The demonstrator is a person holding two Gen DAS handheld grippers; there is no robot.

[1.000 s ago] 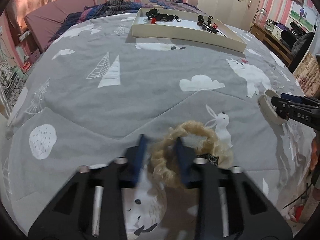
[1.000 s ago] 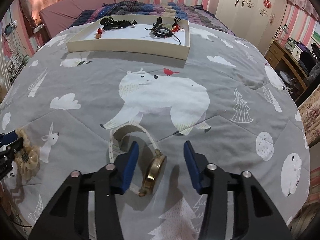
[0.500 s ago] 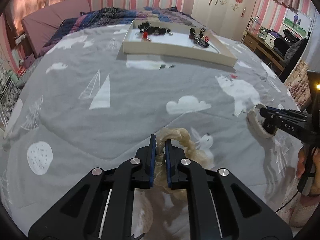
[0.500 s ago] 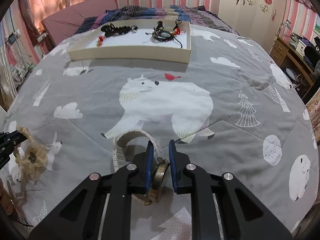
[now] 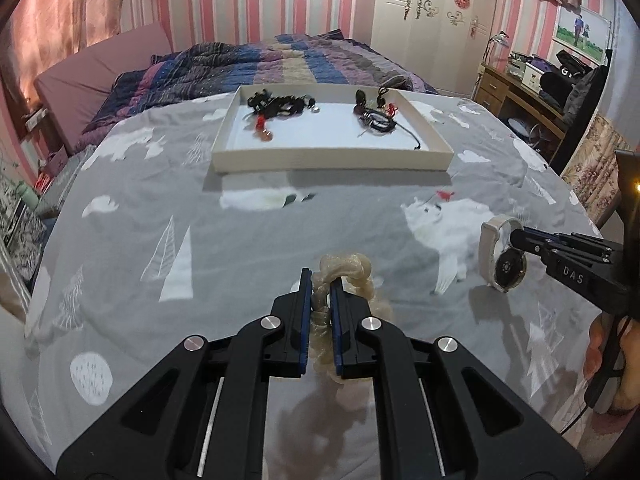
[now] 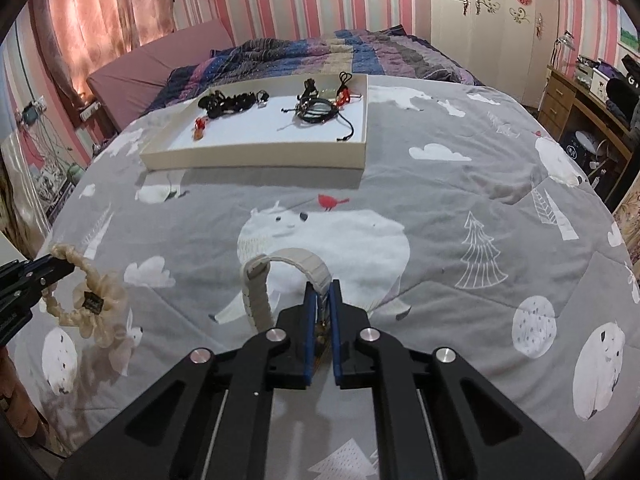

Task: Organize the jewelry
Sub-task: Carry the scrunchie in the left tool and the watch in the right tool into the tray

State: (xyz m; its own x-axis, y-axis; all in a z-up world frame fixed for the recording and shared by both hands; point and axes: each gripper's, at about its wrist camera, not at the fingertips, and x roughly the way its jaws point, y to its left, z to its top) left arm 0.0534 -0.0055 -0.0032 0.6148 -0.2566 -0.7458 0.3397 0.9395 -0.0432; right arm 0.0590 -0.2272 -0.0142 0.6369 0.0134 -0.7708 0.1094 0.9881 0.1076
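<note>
My left gripper is shut on a cream hair scrunchie and holds it above the grey bedspread; the scrunchie also shows hanging in the right wrist view. My right gripper is shut on a watch with a beige strap; the watch also shows in the left wrist view, lifted off the bed. A white tray sits farther up the bed with black cords and red beads inside; it also shows in the right wrist view.
A striped blanket and a pink mattress lie beyond the tray. A wooden desk with clutter stands at the right. The grey animal-print bedspread lies between the grippers and the tray.
Both grippers closed, the left on the scrunchie and the right on the watch, then rose off the bedspread with them. The tray now looks nearer and more centred.
</note>
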